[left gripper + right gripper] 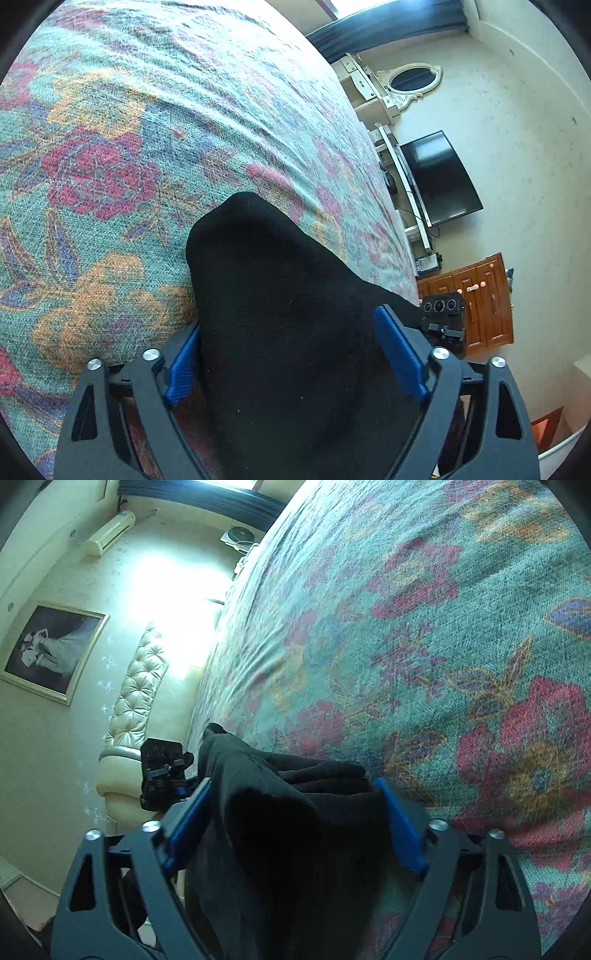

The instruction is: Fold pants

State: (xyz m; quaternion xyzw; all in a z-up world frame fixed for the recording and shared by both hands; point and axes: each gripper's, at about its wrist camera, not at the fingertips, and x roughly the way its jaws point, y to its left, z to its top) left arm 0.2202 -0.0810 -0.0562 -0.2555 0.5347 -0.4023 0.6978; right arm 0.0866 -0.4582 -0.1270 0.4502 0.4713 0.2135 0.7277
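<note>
While both jaws pinch it, black pants (280, 295) bunch thickly over the floral bedspread (110, 147).

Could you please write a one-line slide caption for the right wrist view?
Right gripper closed on bunched black pants above a floral bedspread, the left gripper alongside.

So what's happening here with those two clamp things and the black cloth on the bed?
A person is folding a pair of black pants on a bed covered by a floral bedspread, using a handheld gripper in each hand. The left gripper has a bunch of the black fabric between its blue pads, and the right gripper has bunched folds of the same cloth between its pads. Both sit at the near edge of the bed; whether either is fully pinching yet is hard to tell.
</note>
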